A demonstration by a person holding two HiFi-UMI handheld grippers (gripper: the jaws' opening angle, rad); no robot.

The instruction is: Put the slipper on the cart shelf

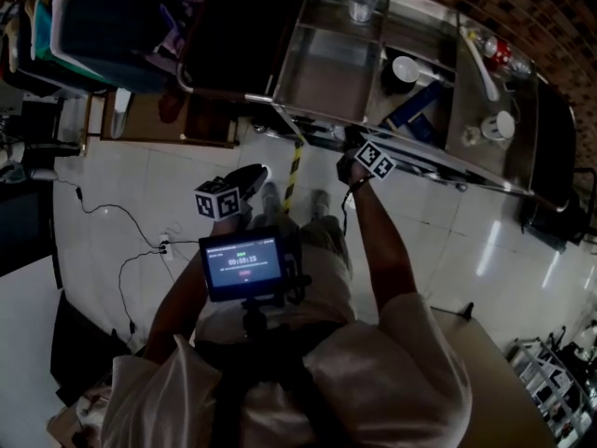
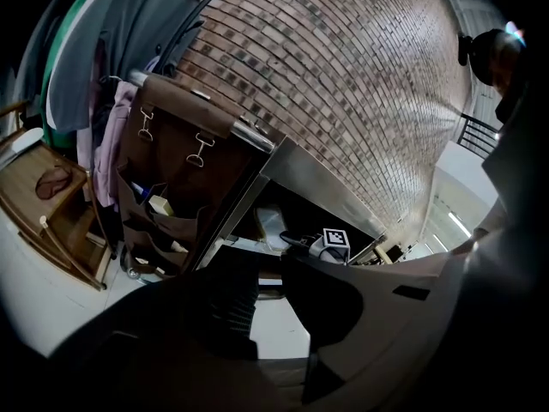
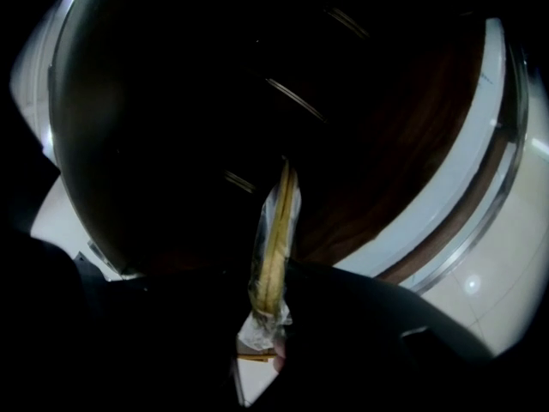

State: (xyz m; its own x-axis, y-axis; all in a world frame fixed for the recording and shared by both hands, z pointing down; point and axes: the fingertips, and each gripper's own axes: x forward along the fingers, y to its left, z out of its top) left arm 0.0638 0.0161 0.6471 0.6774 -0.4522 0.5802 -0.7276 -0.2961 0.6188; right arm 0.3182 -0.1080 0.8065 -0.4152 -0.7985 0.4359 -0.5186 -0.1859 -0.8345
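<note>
In the head view my left gripper (image 1: 235, 190) is at waist height, shut on a dark slipper (image 1: 254, 177) with a pale edge. In the left gripper view the slipper's black ribbed sole (image 2: 225, 305) sits between the dark jaws of the left gripper (image 2: 268, 275). My right gripper (image 1: 367, 151) reaches to the front edge of the steel cart (image 1: 326, 73). In its own view the right gripper (image 3: 268, 314) is shut on a flat yellowish slipper in clear plastic (image 3: 274, 230), seen edge on, pointing into a dark cart shelf (image 3: 171, 127).
The cart's top holds a glass (image 1: 360, 4), a white bowl (image 1: 406, 67) and a cup (image 1: 499, 125). Clothes and a brown hanging organiser (image 2: 171, 161) stand left of the cart, with a wooden chair (image 2: 51, 204) beside them. A cable (image 1: 121, 227) crosses the white floor tiles.
</note>
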